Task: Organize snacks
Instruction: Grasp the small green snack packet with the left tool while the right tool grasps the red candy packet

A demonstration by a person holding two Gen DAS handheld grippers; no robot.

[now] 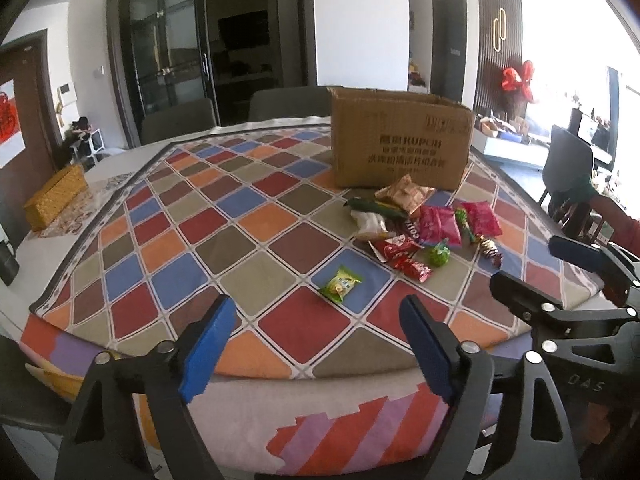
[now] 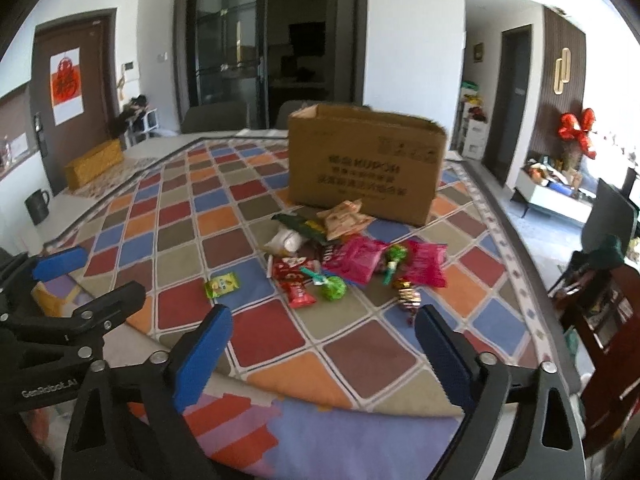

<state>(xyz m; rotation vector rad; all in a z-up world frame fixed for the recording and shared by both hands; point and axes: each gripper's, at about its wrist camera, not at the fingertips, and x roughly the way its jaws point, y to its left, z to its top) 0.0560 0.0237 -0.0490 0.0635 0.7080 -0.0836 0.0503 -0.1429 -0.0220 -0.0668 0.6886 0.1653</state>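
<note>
Daylight floods in from the far right, where the window area is blown out to plain white in both views. The patterned cloth is evenly and brightly lit, with only soft, short shadows under the cardboard box. The dark doorway at the far middle stays dim. Fisheye bending curves walls and the table edge strongly, and black vignetting fills the corners. Printing on the box is soft, slightly smeared in the right wrist view.
</note>
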